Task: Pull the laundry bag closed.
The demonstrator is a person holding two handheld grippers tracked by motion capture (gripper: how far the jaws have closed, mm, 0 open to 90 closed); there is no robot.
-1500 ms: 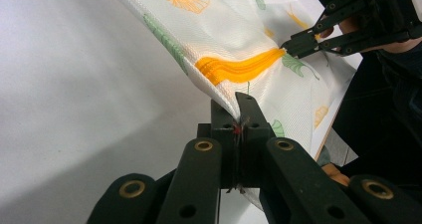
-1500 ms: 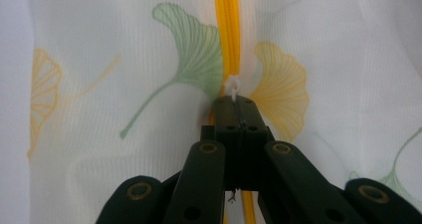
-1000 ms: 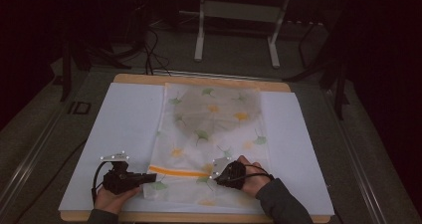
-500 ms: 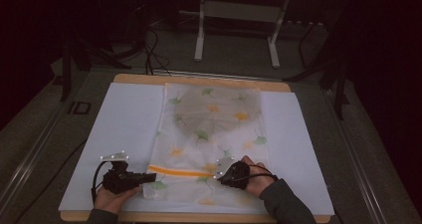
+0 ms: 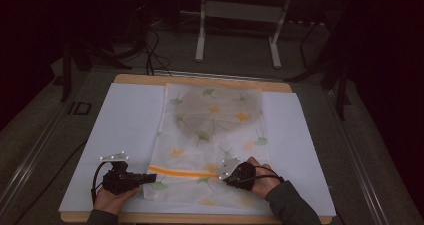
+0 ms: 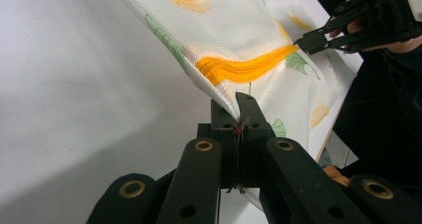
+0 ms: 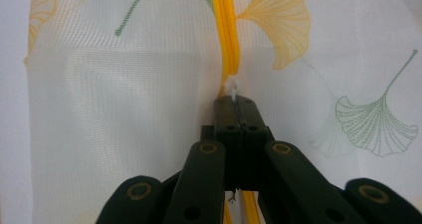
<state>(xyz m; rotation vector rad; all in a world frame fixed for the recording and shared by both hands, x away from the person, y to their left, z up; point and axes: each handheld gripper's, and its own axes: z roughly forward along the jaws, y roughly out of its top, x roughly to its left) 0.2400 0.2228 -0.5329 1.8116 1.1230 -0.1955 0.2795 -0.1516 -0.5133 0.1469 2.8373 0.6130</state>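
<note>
A white mesh bag (image 5: 215, 120) printed with green and orange ginkgo leaves lies flat on the table, an orange zipper (image 5: 182, 172) running across its near end. My left gripper (image 5: 152, 177) is shut on the bag's left edge beside the zipper's end, and the mesh (image 6: 219, 30) rises from its jaws (image 6: 238, 109). My right gripper (image 5: 223, 174) is shut on the small white zipper pull (image 7: 232, 88), its jaws closed (image 7: 235, 104) on the orange zipper line (image 7: 222, 30). The left gripper view also shows the right gripper (image 6: 303, 41) at the zipper's far end.
A white sheet (image 5: 130, 120) covers the wooden table (image 5: 200, 80), with bare strips on both sides of the bag. A metal stand (image 5: 237, 10) and cables sit on the dark floor beyond the far edge. The person's hands hold the grippers at the near edge.
</note>
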